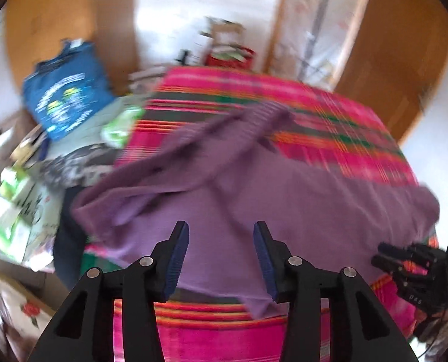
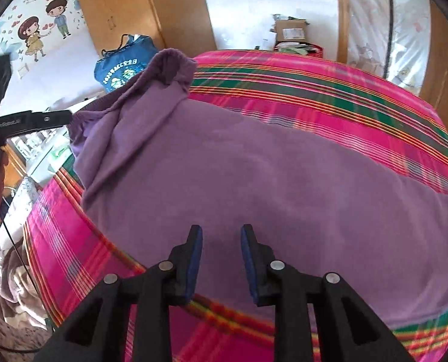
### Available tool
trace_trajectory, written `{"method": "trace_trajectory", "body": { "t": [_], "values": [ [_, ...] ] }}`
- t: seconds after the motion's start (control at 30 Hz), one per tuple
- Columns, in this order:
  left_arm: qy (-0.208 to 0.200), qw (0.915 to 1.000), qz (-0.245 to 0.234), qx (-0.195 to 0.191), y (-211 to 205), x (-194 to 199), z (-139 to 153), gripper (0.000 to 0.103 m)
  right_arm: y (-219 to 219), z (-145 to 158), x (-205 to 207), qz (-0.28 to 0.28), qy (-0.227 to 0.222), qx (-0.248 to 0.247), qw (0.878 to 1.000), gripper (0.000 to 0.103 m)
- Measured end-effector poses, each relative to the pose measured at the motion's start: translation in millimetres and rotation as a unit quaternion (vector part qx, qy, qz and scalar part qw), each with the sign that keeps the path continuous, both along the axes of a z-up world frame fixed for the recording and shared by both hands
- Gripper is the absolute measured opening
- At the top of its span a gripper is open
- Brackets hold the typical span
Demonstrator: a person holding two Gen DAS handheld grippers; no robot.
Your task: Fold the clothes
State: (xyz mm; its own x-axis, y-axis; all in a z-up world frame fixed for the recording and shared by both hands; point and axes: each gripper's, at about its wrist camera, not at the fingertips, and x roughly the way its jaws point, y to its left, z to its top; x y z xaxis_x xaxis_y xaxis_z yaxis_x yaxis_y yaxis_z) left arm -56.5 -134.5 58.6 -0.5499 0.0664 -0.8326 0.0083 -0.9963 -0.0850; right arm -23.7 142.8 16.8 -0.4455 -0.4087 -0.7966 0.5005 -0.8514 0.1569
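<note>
garment: purple top (image 2: 254, 166) – soft, light, limp; spread on striped bed (image 2: 344, 90)
grab: hem edge or bunched sleeve (image 2: 169, 63)
my left fingers (image 1: 220, 256): spread, empty
my right fingers (image 2: 220, 259): spread, empty

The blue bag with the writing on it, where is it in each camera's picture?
Left wrist view: the blue bag sits at upper left, blurred, beyond the striped pink cloth.
Right wrist view: it is at upper left, partly hidden behind the purple garment.
Shared landmark: the purple garment's bunched sleeve.
</note>
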Motion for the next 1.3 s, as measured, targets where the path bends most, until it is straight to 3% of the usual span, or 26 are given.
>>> {"method": "trace_trajectory", "body": {
  "t": [0.2,0.43,0.57,0.63,0.87,1.07,1.1,1.17,1.23,1.3],
  "values": [
    [-0.046,0.9959,-0.065,-0.043,55.7,-19.9,-11.3,0.047,25.1,2.5,7.0,-0.027,0.006,0.006,1.000,0.027],
    [-0.073,0.9886,-0.067,-0.113,79.0,-22.7,-26.7,0.047,41.8,2.8,6.8,-0.042,0.006,-0.009,0.999,0.027],
    [-0.074,0.9888,-0.075,-0.105,87.5,-12.0,-21.9,0.047,45.0,-1.7,5.4,-0.043,0.000,-0.017,0.999,0.027],
    [-0.055,0.9862,-0.095,-0.124,100.3,-7.1,-17.1,0.048,46.7,-4.5,5.2,-0.044,-0.002,-0.019,0.999,0.027],
    [-0.087,0.9815,-0.047,-0.164,95.0,-22.4,-36.0,0.048,52.0,-6.3,7.8,-0.042,-0.006,-0.033,0.999,0.028],
    [-0.102,0.9797,-0.043,-0.167,91.1,-27.0,-42.9,0.048,57.4,-7.7,7.4,-0.045,-0.009,-0.039,0.998,0.030],
    [-0.104,0.9794,-0.043,-0.168,90.7,-27.4,-43.1,0.047,57.8,-7.3,7.7,-0.045,-0.008,-0.040,0.998,0.030],
    [-0.099,0.9806,-0.041,-0.164,88.7,-27.5,-41.3,0.022,58.7,-6.0,8.7,-0.044,-0.006,-0.040,0.998,0.030],
    [-0.100,0.9831,-0.037,-0.148,84.0,-29.0,-40.0,0.011,61.3,-5.8,8.9,-0.047,-0.006,-0.041,0.998,0.030],
    [-0.103,0.9864,-0.030,-0.124,77.5,-30.3,-38.3,0.008,63.8,-5.9,8.6,-0.051,-0.007,-0.041,0.998,0.030]
  ]
}}
